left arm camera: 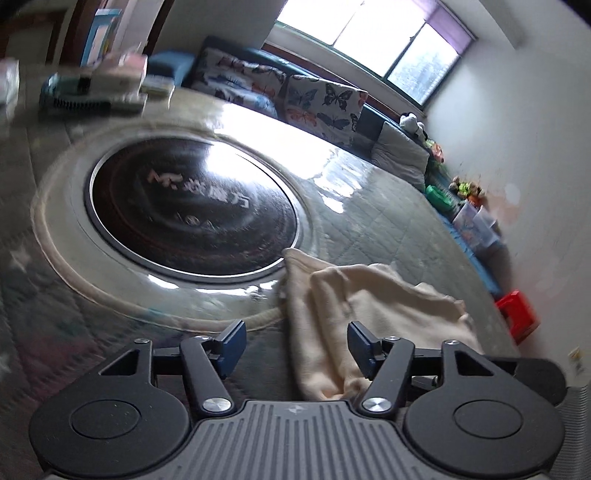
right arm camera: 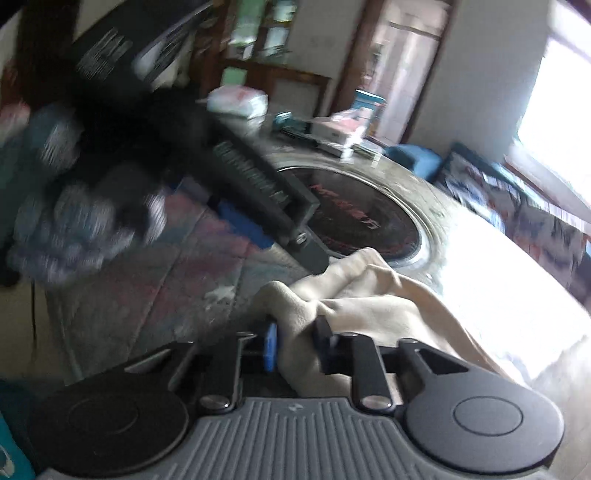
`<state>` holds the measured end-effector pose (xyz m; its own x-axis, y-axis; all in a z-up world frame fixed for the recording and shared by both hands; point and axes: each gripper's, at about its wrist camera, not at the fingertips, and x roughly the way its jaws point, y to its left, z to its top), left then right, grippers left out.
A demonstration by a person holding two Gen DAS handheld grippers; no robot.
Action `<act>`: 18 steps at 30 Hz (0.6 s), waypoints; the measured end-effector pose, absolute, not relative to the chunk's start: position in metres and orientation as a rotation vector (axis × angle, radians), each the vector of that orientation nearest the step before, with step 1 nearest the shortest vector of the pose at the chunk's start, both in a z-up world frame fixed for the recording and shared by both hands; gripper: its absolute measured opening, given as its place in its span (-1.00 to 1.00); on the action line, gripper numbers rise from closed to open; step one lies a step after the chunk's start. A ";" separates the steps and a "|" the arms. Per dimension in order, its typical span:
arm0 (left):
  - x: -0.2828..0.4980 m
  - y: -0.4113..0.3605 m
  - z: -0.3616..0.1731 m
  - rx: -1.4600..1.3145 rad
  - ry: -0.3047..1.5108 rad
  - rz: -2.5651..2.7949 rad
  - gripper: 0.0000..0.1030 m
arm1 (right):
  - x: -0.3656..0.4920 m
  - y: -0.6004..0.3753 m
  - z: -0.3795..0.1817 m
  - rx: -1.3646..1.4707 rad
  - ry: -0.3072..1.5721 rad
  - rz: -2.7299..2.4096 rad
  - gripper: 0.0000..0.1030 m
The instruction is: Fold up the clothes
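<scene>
Nearest my lenses are the two grippers. My left gripper (left arm camera: 293,347) has its fingers released, spread wide with nothing pressed between them; the cream garment (left arm camera: 373,314) lies just past and partly under its right finger (left arm camera: 360,345). My right gripper (right arm camera: 295,343) is clenched on a bunched fold of that same cream garment (right arm camera: 369,306), the cloth pinched between the blue pad and the black finger.

From there I work down by size. The table (left arm camera: 369,206) is round and covered by a quilted grey-green cloth under a shiny clear sheet, with window glare across it. Set in its middle is a large dark round plate (left arm camera: 192,206) with pale lettering, ringed by a cream border. The garment sits crumpled on the table's near edge, one corner touching the plate's rim.

Behind the table runs a sofa with butterfly-print cushions (left arm camera: 317,103), beneath a window (left arm camera: 373,33). At the far side of the table lies a pile of boxes and a teal brush (left arm camera: 74,99).

In the right wrist view the other gripper (right arm camera: 258,192) crosses the frame, gripped by what looks like a gloved hand (right arm camera: 74,221), though the blur is heavy. A small red stool (left arm camera: 517,314) stands on the floor.
</scene>
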<state>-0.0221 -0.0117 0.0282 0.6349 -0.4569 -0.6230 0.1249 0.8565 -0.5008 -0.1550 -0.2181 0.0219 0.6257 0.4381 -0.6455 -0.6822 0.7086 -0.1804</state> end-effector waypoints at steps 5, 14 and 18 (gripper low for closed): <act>-0.013 -0.013 0.025 -0.583 0.863 -0.353 0.34 | -0.145 -0.245 0.036 -0.245 0.627 0.677 -0.69; 0.001 -0.027 0.011 -0.745 0.946 -0.367 -0.14 | -0.148 -0.266 0.043 -0.150 0.595 0.693 -0.70; 0.003 -0.027 0.007 -0.776 0.951 -0.348 -0.58 | -0.154 -0.268 0.041 -0.156 0.598 0.706 -0.70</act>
